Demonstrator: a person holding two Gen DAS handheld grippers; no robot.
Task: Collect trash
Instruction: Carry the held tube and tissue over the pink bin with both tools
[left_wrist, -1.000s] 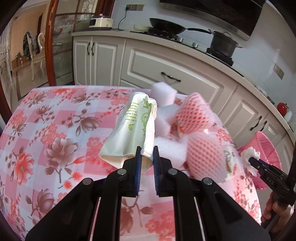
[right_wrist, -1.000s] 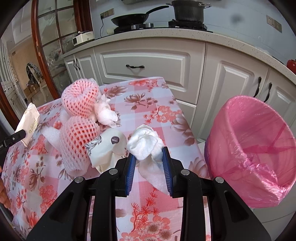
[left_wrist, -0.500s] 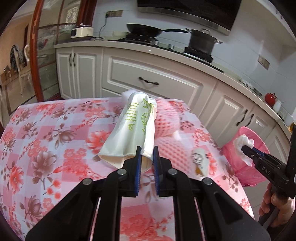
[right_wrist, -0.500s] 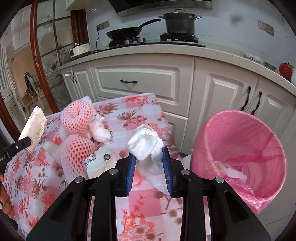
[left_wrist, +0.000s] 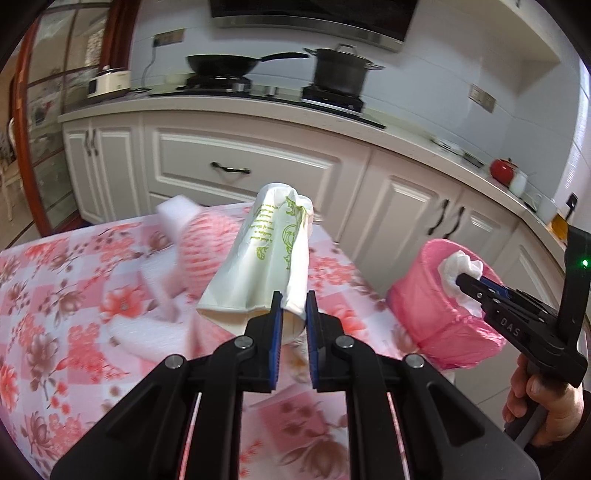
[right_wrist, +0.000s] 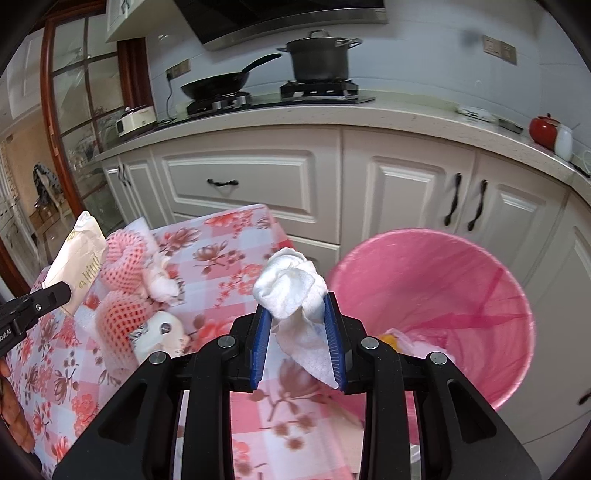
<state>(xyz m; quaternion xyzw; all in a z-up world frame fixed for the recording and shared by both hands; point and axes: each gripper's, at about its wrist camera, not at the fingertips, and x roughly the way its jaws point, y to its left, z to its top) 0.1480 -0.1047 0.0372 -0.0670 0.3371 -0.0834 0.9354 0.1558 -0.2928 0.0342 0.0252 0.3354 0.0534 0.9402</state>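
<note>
Showing two held pieces of trash: the left gripper (left_wrist: 293, 314) pinches a smooth cream paper bag (left_wrist: 264, 264) with green print, its blue ribbed pads narrow on the bag's lower right corner. The bag is a flattened tube, crumpled at its far end, and rises up and away from the fingers toward the centre of the left wrist view, above the table (left_wrist: 55, 295) with its glossy pink floral cloth. Blurred at centre left lie a pink foam fruit net (left_wrist: 210, 243) and white foam pieces (left_wrist: 173, 216).

In the right wrist view, the right gripper (right_wrist: 297, 323) clamps a soft, wadded white paper towel (right_wrist: 288, 290); the wad bulges above the fingertips and a loose tail hangs between the pads. To its right, at lower right of the frame, stands a round bin lined with a thin pink plastic bag (right_wrist: 461, 280), some trash at its bottom. From the left wrist view, the person's hand (left_wrist: 550, 410) grips the handle at lower right, fingers pointing up-left, with the towel at the bin's rim.
</note>
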